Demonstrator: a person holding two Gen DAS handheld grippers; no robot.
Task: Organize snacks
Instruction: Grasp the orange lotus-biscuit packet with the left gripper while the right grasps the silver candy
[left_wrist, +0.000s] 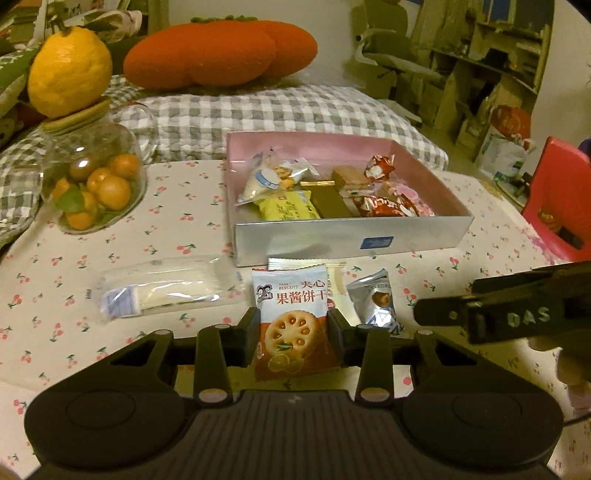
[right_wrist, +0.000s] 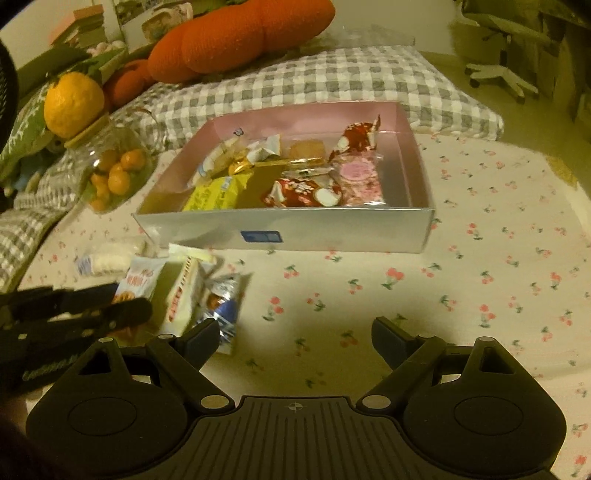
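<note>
At the far left of the cherry-print counter (left_wrist: 110, 236) stands a glass jar (left_wrist: 96, 177) of small oranges with a big yellow citrus fruit (left_wrist: 70, 70) resting on its lid. Nearer the front lies a clear-wrapped white snack (left_wrist: 162, 288), flat on the cloth. Next comes the left claw (left_wrist: 294, 328), its two fingers clamped on the sides of a biscuit packet (left_wrist: 293, 317) printed with a round jam biscuit; the packet stands upright between the pads. Behind it a cream packet (left_wrist: 334, 277) lies partly hidden, and just beside that sits a silver packet (left_wrist: 376, 302). Beyond these, the pink-lined box (left_wrist: 351, 232) holds several wrapped snacks, perhaps seven or eight, though they overlap. Furthest right, the right claw (right_wrist: 295, 336) hangs over bare cloth with its fingers wide apart and nothing between them.
</note>
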